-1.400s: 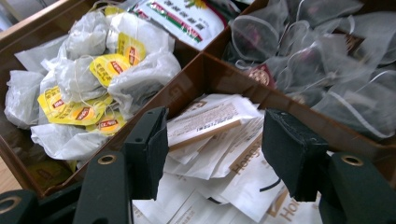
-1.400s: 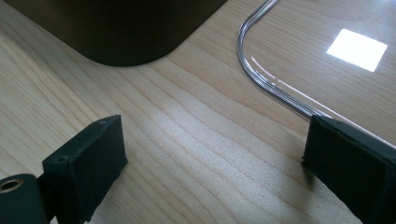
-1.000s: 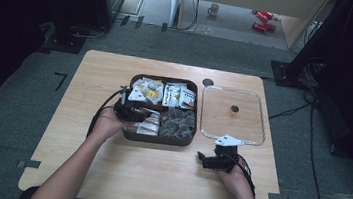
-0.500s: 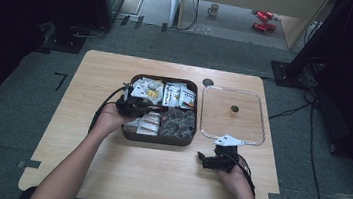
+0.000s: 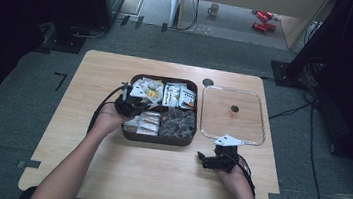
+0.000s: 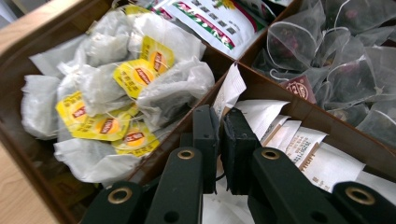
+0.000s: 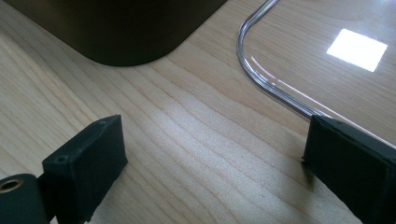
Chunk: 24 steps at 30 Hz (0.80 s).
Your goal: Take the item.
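over the near-left compartment of the brown box (image 5: 158,138), my left gripper (image 6: 218,122) has its jaws pinched nearly together on the edge of a white paper sachet (image 6: 229,88), which stands up between the pads. in the high view i see that left gripper (image 5: 131,105) at the box's left rim. more white sachets (image 6: 299,142) lie in that same compartment; beyond the divider sit the yellow-tagged tea bags (image 6: 126,88), with mesh pyramid bags (image 6: 336,65) to the other side and printed packets (image 6: 219,21) farther back. my right gripper (image 7: 212,156) is spread wide just above bare wooden table (image 7: 182,140), near the box's corner and the clear lid (image 7: 299,51). in the high view the right gripper (image 5: 214,159) sits just below that lid (image 5: 261,120).
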Motion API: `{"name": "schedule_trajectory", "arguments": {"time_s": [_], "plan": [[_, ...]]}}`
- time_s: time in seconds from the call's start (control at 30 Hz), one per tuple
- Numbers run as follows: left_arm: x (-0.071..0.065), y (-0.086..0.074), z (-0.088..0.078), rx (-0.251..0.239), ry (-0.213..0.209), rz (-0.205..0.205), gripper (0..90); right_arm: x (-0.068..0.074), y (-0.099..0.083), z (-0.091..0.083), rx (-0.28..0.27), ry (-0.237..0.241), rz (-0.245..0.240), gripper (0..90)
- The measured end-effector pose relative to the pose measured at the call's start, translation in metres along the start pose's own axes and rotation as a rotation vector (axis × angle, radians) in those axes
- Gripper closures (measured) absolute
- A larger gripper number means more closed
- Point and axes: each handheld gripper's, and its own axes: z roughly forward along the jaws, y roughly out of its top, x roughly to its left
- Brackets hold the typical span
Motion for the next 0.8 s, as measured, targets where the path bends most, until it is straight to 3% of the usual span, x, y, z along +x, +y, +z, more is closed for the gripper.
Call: {"name": "schedule_trajectory", "arguments": {"time_s": [0.8], "plan": [[0.012,0.004,-0.037,-0.054,0.005,-0.062,87.1,0.0,0.0,0.0,-0.001,0.0,0.0,5.5]]}}
